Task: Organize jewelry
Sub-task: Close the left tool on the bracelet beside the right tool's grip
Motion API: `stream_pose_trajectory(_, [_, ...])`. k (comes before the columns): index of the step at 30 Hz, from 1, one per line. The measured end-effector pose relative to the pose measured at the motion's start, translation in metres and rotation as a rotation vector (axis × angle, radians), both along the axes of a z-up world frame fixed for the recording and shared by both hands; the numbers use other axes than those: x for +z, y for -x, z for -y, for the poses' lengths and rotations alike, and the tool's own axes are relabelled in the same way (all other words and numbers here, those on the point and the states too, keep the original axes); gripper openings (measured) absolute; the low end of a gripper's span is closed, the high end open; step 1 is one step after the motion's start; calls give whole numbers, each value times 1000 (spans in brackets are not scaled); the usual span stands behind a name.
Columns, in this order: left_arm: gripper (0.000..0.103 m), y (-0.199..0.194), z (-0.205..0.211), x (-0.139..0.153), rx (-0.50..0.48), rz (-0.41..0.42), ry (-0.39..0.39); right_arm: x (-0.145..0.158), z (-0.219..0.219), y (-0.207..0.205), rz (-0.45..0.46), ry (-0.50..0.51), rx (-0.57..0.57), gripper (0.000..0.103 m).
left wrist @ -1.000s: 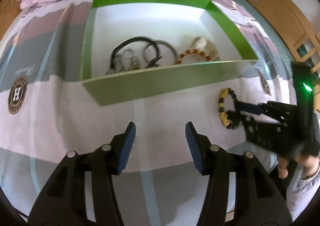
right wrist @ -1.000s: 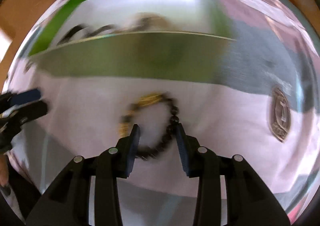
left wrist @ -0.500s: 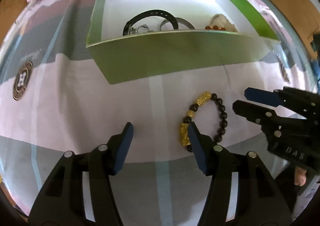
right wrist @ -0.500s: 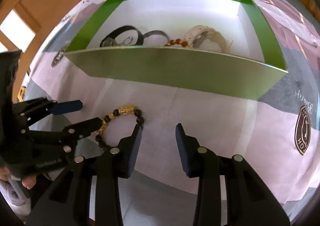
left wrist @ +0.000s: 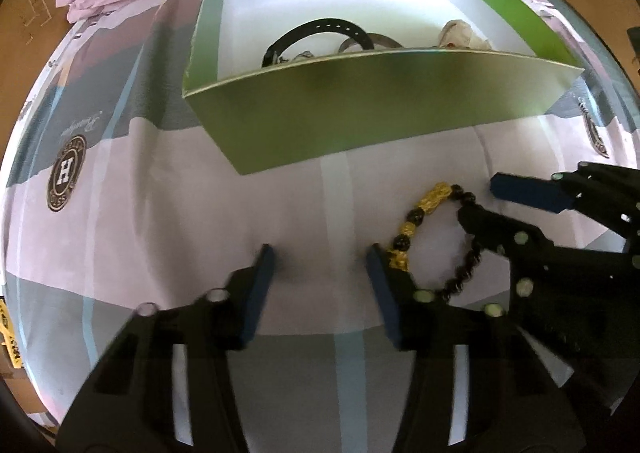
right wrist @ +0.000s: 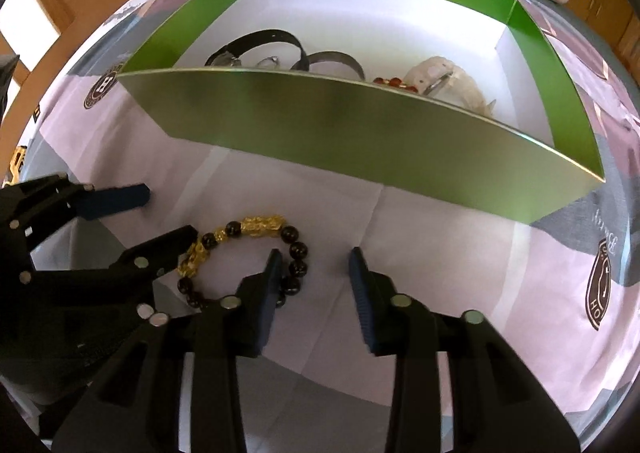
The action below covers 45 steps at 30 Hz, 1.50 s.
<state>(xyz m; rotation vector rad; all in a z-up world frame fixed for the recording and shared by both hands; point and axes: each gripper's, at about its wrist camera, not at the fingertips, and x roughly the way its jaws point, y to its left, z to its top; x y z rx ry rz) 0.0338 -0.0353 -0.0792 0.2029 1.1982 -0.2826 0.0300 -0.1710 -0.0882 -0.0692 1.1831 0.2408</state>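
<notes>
Crowding both open grippers around one beaded bracelet (right wrist: 244, 257) on the bed risks a clash: my right gripper (right wrist: 314, 279) has its left finger inside the loop, my left gripper (left wrist: 318, 277) sits just beside it, either could snag and drag it short of the green box (right wrist: 344, 125) ahead.

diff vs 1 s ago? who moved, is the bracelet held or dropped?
The right gripper had the beaded bracelet between its fingers a second ago; it has shifted right, and the bracelet now lies free on the bedsheet, just outside its left finger. The left gripper has closed in from the other side, open, its right finger against the gold beads. The green box and its contents are unchanged.
</notes>
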Motion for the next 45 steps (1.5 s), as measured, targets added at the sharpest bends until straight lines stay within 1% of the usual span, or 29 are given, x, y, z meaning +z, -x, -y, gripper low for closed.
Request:
stream_pose_trajectory(1, [22, 1, 0, 2, -9, 6, 4, 1, 0, 0, 1, -1, 3, 11])
stream_pose_trajectory(2, [13, 1, -1, 4, -17, 11, 14, 1, 0, 0, 0, -8, 2, 9])
stream_pose_trajectory(3, [5, 0, -4, 6, -19, 4, 33, 2, 1, 0, 2, -13, -2, 9])
stream_pose_trajectory(6, [0, -3, -11, 11, 1, -16, 84, 6, 4, 2, 4, -33, -13, 9])
stream_pose_trajectory(11, [0, -8, -35, 18, 45, -64, 208, 12, 11, 4, 10, -59, -29, 9])
stream_pose_trajectory(14, [0, -6, -38, 19, 38, -85, 254, 12, 16, 5, 4, -66, -38, 9])
stream_pose_trajectory(17, [0, -7, -27, 16, 7, -109, 280, 12, 20, 7, -3, -65, -41, 9])
stream_pose_trajectory(18, [3, -4, -22, 14, -11, -126, 287, 11, 20, 8, -3, -64, -40, 9])
stream_pose_trajectory(19, [8, -8, -17, 11, -19, -135, 289, 10, 20, 8, -5, -62, -40, 9])
stream_pose_trajectory(20, [12, -7, -14, 10, -24, -139, 284, 9, 20, 7, -8, -63, -41, 9])
stream_pose_trajectory(22, [27, -5, -5, 9, -32, -129, 257, 7, 19, 6, -14, -60, -44, 9])
stream_pose_trajectory(23, [30, -4, -5, 8, -33, -123, 248, 6, 19, 5, -18, -56, -47, 9])
stream_pose_trajectory(25, [30, -6, 2, 6, -35, -113, 229, 5, 19, 5, -22, -58, -50, 9])
stream_pose_trajectory(27, [31, -5, 7, 5, -45, -95, 194, 5, 19, 5, -21, -58, -48, 9])
stream_pose_trajectory(29, [37, -3, 13, 4, -61, -85, 177, 6, 20, 6, -21, -58, -49, 9])
stream_pose_trajectory(31, [54, -4, 13, 5, -61, -90, 192, 6, 20, 6, -21, -55, -49, 9])
stream_pose_trajectory(34, [57, -6, 7, 8, -62, -108, 232, 6, 17, 4, -21, -53, -46, 9])
stream_pose_trajectory(37, [58, -10, -2, 12, -39, -133, 295, 6, 17, 5, -21, -56, -47, 9])
stream_pose_trajectory(39, [58, -11, -4, 12, -37, -149, 317, 5, 18, 5, -23, -61, -49, 9])
stream_pose_trajectory(43, [58, -3, 11, 4, -73, -136, 251, 5, 18, 5, -26, -60, -48, 10])
stream_pose_trajectory(45, [58, 0, 15, 4, -84, -120, 231, 4, 19, 4, -28, -58, -48, 10])
